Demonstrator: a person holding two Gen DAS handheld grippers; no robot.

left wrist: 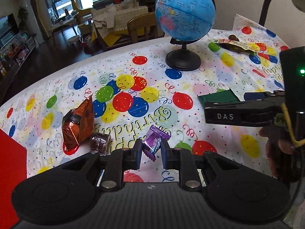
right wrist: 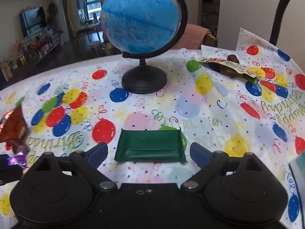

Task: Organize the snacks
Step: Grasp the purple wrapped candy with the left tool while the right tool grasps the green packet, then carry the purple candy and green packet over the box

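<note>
Covering table, balloon-print cloth (left wrist: 200, 99)

Orange snack bag (right wrist: 13, 126) cut off left, globe (right wrist: 141, 17) blurred, perhaps motion

Both grippers matte black, blue-padded fingers (right wrist: 198, 153), silver pivot screws; right gripper (left wrist: 225, 112) stamped "DAS", green LED.

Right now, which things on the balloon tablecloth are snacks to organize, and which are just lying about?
Part of the job:
- purple foil candy, held by the left gripper
- flat green wrapper packet, between the open right gripper fingers
- orange foil bag
- small brown wrapped sweet
- opened packet near the far edge

Lying about:
- blue desk globe
- red box
</note>
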